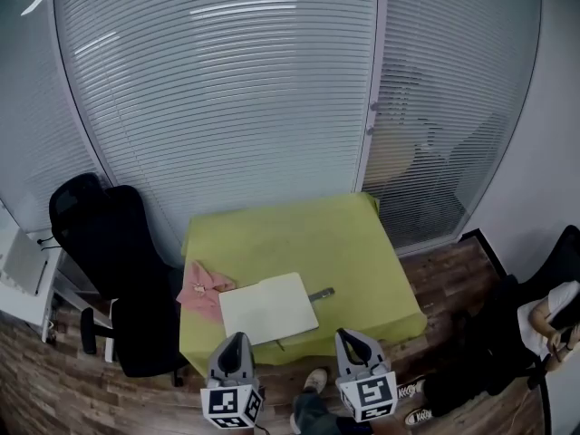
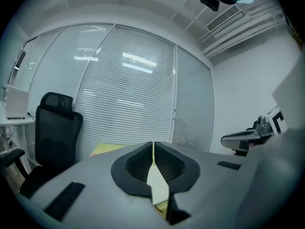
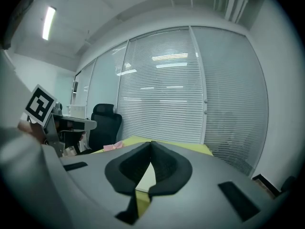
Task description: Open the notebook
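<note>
Two grippers sit closest to me: my left gripper [image 1: 237, 337] and my right gripper [image 1: 349, 333]. They are side by side and held off the table [image 1: 299, 229], at its near edge. In the left gripper view my left gripper [image 2: 153, 144] has its jaws pressed together on nothing. In the right gripper view my right gripper [image 3: 151, 143] shows the same.

I count one table under a yellow-green cover, one notebook [image 1: 269, 308], one pink cloth [image 1: 203, 288], one small grey thing [image 1: 322, 294] and one black office chair [image 1: 109, 261].

From the table's middle the notebook lies at 7 o'clock, close to the near edge. The pink cloth is just beside it at 9 o'clock, and the grey thing is at its 2 o'clock corner. Bare cover runs from the notebook out to 12 o'clock. The chair stands against the table's 9 o'clock side, with wood floor [image 1: 453, 270] at 3 o'clock.

The notebook lies flat and slightly askew, with a plain white face up. I cannot tell whether that face is a page or the cover.
</note>
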Demonstrator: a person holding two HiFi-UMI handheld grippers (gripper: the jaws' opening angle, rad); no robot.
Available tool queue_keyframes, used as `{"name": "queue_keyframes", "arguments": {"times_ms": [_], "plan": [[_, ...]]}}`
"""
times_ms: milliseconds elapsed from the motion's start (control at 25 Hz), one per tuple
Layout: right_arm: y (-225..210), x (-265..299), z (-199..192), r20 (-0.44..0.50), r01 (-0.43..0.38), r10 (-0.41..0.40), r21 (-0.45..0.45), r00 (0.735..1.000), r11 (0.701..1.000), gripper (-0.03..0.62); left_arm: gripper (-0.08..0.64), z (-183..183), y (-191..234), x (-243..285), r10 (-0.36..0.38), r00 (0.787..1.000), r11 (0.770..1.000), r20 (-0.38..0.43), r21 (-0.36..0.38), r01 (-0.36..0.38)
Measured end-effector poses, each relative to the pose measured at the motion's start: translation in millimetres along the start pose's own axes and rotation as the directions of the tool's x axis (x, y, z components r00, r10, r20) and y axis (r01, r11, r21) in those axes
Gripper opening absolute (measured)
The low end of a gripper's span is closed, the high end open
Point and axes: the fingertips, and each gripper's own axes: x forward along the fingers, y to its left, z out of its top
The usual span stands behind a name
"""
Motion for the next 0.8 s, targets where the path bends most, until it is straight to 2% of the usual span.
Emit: {"name": "queue_keyframes", "arguments": {"times_ms": [400, 640, 800], "plan": [[-6, -12, -6, -0.023, 0.000, 0.000, 0.002, 1.000, 1.000, 0.012, 0.023, 3, -15, -2, -0.024, 1.000, 1.000, -0.016, 0.016, 0.024], [-5, -16, -11, -0.040, -0.007, 0.007, -0.007, 0.999, 1.000, 0.012, 0.023, 3, -18, -6, -0.059, 0.998, 0.997, -0.007, -0.040, 0.059], [-2, -13, -9, -0.041, -0.013, 0.013, -0.015, 0.999, 1.000, 0.012, 0.023, 3, -16, -6, -0.060, 0.998, 0.997, -0.009, -0.042, 0.060]]}}
